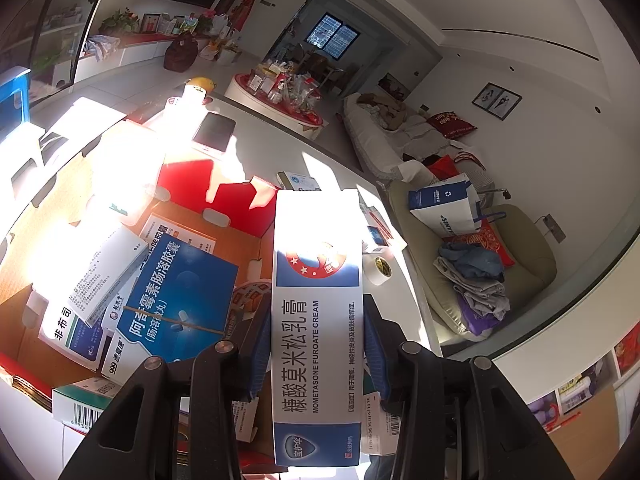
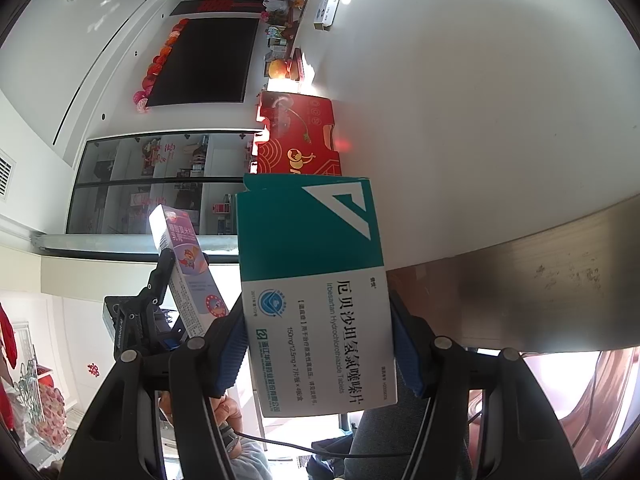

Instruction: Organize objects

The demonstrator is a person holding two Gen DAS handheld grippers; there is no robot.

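My left gripper point(image 1: 316, 344) is shut on a long white and blue mometasone furoate cream box point(image 1: 318, 320), its blue pads point(image 1: 260, 348) pressed on the box's two long sides. Below and left of it lies an open cardboard box point(image 1: 36, 240) with several medicine boxes, among them a large blue one point(image 1: 180, 296). My right gripper point(image 2: 316, 344) is shut on a teal and white irbesartan tablet box point(image 2: 316, 292), held up beside the white table point(image 2: 480, 100). In the right wrist view the left gripper point(image 2: 160, 280) shows at lower left with the cream box point(image 2: 184, 268) in it.
On the table lie a phone point(image 1: 214, 132), a roll of tape point(image 1: 378, 270) and small boxes point(image 1: 298, 181). A red gift carton point(image 2: 298, 136) stands on the table. Beyond are a cushioned chair with clothes point(image 1: 476, 280), a bag point(image 1: 444, 204) and a sofa point(image 1: 392, 132).
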